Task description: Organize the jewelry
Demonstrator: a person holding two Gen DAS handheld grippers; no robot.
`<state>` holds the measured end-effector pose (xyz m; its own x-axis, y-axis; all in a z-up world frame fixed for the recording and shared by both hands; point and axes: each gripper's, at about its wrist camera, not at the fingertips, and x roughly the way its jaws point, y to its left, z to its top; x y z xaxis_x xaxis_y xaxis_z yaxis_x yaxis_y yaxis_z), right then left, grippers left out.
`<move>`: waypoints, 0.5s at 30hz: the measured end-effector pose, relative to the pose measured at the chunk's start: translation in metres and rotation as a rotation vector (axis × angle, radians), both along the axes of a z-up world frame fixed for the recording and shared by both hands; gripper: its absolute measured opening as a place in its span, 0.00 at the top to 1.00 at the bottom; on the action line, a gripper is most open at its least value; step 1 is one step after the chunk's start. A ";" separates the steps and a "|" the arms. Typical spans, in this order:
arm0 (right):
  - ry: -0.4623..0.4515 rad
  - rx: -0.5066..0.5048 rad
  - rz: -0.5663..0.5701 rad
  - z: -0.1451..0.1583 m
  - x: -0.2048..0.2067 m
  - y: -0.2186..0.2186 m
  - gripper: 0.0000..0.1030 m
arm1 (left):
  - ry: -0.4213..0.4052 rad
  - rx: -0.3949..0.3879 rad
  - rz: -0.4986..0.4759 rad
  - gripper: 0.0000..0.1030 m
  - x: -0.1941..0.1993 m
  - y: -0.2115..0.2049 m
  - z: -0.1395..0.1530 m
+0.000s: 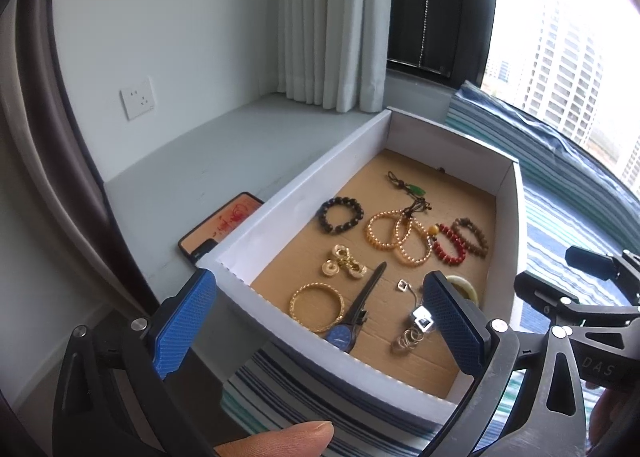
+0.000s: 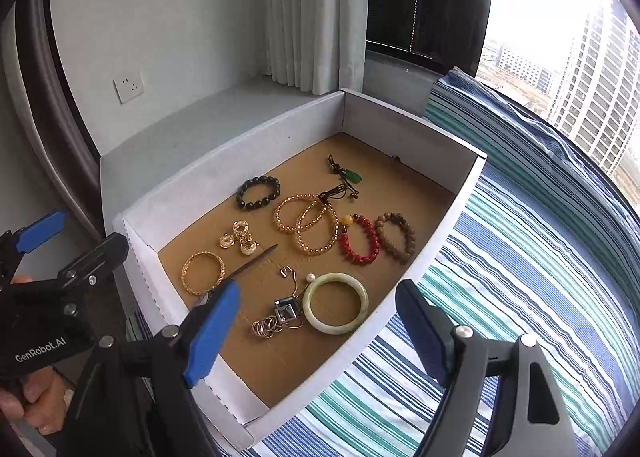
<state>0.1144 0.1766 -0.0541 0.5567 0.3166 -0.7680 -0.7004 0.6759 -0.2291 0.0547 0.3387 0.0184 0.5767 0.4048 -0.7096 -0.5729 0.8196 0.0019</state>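
Both hand-held grippers tilt down toward a shallow white box (image 2: 224,161) lying on a striped bed cover (image 2: 520,277) beside a grey window ledge (image 1: 224,153). The left hand-held gripper (image 1: 320,321) hangs over the box's near edge, its blue pads spread wide with nothing between them; one pad sits outside the box's near-left corner, the other over its near-right part. A fingertip (image 1: 288,437) of the person shows under it. The right hand-held gripper (image 2: 320,337) also stands released and empty, its jaws straddling the box's near-right wall, one pad over the brown cardboard floor, the other over the bed cover.

The jewelry lies spread on the box floor. Counted: one black bead bracelet (image 2: 258,192) near the left wall; two amber bead bracelets (image 2: 306,223) overlapping in the middle; one red bead bracelet (image 2: 360,239) touching one brown bead bracelet (image 2: 396,237) by the right wall; one green pendant on a cord (image 2: 352,176) toward the far wall; one gold bangle (image 2: 203,272) and one wristwatch (image 1: 352,321) at the near-left; one pale jade bangle (image 2: 335,303) at the near-right; a cluster of gold rings (image 2: 240,239); a bunch of thin silver rings (image 2: 266,325) beside a small square charm. One phone (image 1: 220,229) lies on the ledge, just outside the box's left wall.
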 end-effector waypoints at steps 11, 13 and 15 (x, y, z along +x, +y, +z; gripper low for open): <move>-0.008 0.020 -0.026 0.007 0.002 0.000 0.21 | 0.058 -0.005 0.038 0.00 0.009 0.003 0.003; -0.003 0.020 -0.024 0.009 0.003 0.001 0.21 | 0.047 -0.008 0.040 0.00 0.008 0.002 0.007; -0.004 0.019 -0.023 0.013 0.002 0.002 0.21 | 0.039 -0.015 0.045 0.00 0.006 0.003 0.010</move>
